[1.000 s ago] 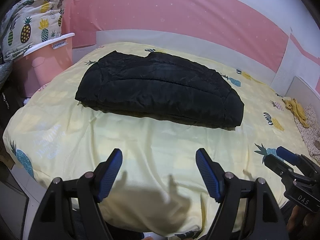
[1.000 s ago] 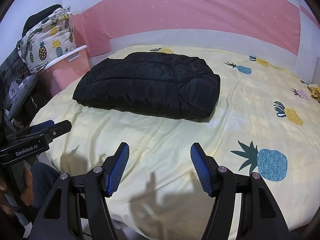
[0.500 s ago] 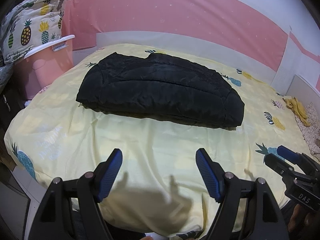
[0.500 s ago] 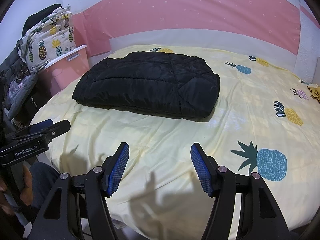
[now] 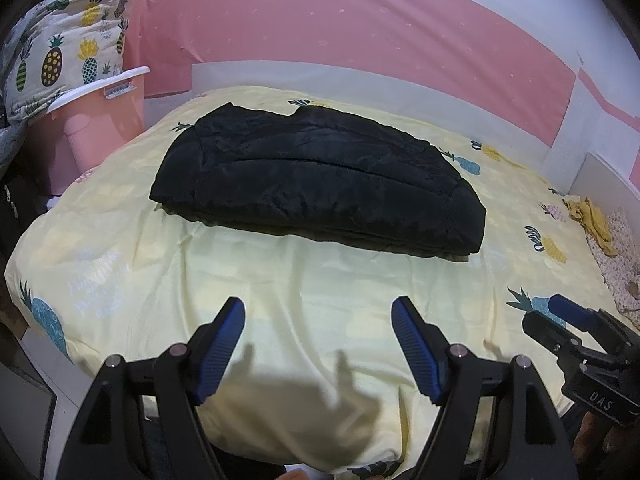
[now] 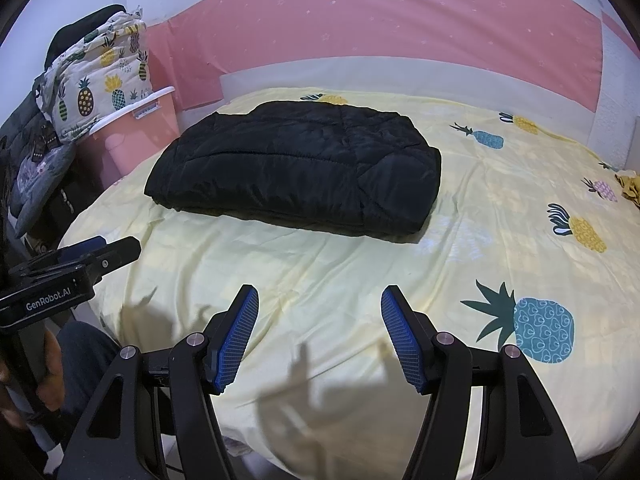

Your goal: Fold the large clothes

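black jacket (image 5: 320,184) looks folded mid-bed (image 5: 320,280); left gripper (image 5: 318,320) and right gripper (image 6: 316,308) both spread, empty. probably just tidying left.

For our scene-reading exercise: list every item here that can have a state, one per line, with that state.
Black quilted jacket: folded, flat on the bed.
Yellow pineapple-print bedsheet: spread, lightly creased.
Left gripper: open, empty.
Right gripper: open, empty.
Pink plastic bin: lidded, bedding piled on top.
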